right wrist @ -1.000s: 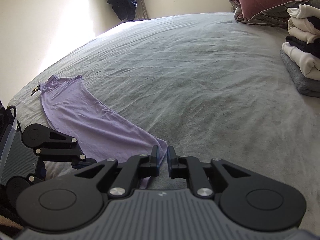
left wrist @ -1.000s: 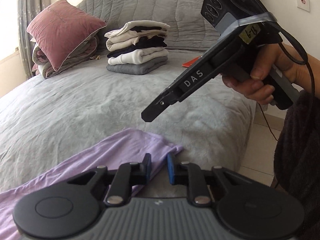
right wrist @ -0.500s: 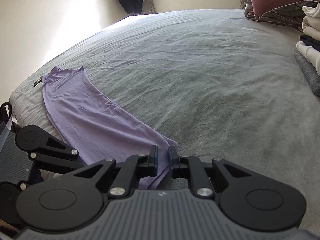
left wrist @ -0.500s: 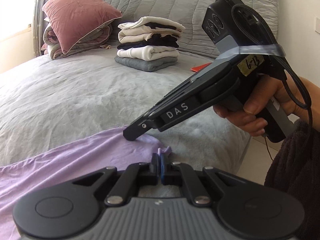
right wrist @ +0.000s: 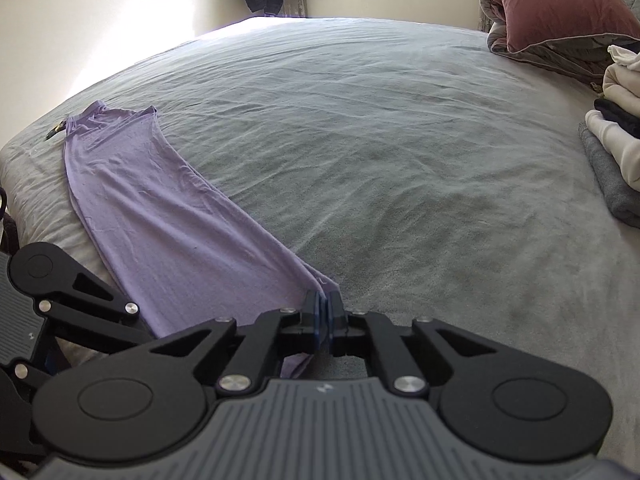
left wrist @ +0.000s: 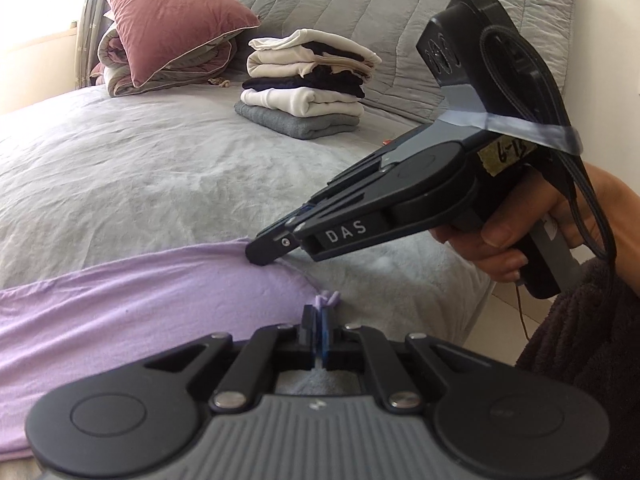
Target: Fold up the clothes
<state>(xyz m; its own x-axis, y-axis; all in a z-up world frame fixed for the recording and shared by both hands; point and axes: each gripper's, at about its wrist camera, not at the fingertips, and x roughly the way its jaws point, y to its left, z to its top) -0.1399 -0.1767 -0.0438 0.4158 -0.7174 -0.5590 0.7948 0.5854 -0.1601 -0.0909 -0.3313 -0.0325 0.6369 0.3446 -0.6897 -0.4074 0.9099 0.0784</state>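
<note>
a wide bed [right wrist: 400, 152] carries everything, covered by a grey, lightly creased bedspread [left wrist: 132, 184]. taking the stack of folded clothes [left wrist: 308, 92] as the landmark: it sits near the quilted grey headboard [left wrist: 400, 12], a grey piece at the bottom, cream and dark pieces above. beside the stack, toward the window, a folded quilt [left wrist: 120, 76] lies on the bed with a dusty-pink pillow [left wrist: 172, 16] leaning on it. well apart from the stack, along the bed's near edge, a long lilac garment [right wrist: 160, 216] lies flat and stretched out. just past the garment's far end, a small dark object [right wrist: 54, 130] rests on the bed.
</note>
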